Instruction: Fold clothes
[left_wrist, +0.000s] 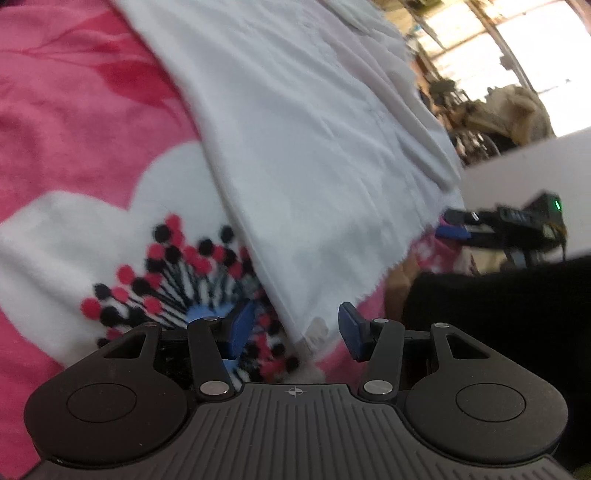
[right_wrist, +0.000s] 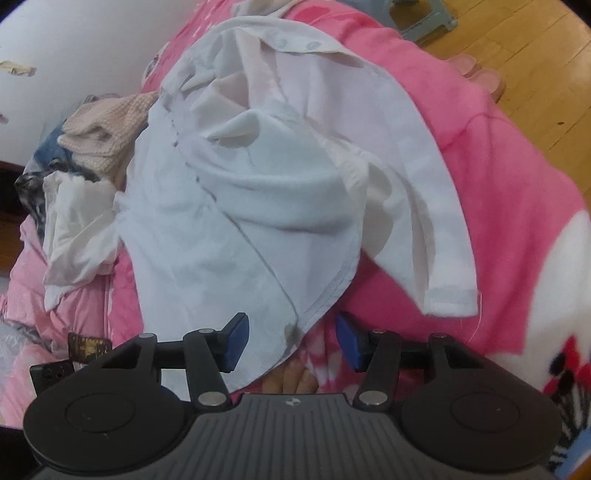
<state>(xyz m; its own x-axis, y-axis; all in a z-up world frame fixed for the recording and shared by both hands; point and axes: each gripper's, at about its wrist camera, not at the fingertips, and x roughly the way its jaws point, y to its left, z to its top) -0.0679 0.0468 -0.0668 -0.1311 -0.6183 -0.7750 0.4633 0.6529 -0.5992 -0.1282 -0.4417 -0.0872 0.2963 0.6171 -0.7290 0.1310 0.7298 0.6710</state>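
Both hand-held grippers, left (left_wrist: 295, 328) and right (right_wrist: 291, 339), hover wide open and empty over the white shirt's (right_wrist: 240, 192) near hem on the pink blanket (left_wrist: 74, 110).

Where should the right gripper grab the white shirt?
Probably the rounded hem corner of the white shirt, coming straight ahead. It lies as a thin stitched edge on the pink blanket, right between the open right gripper's blue fingers, easier to pinch than the bunched middle.
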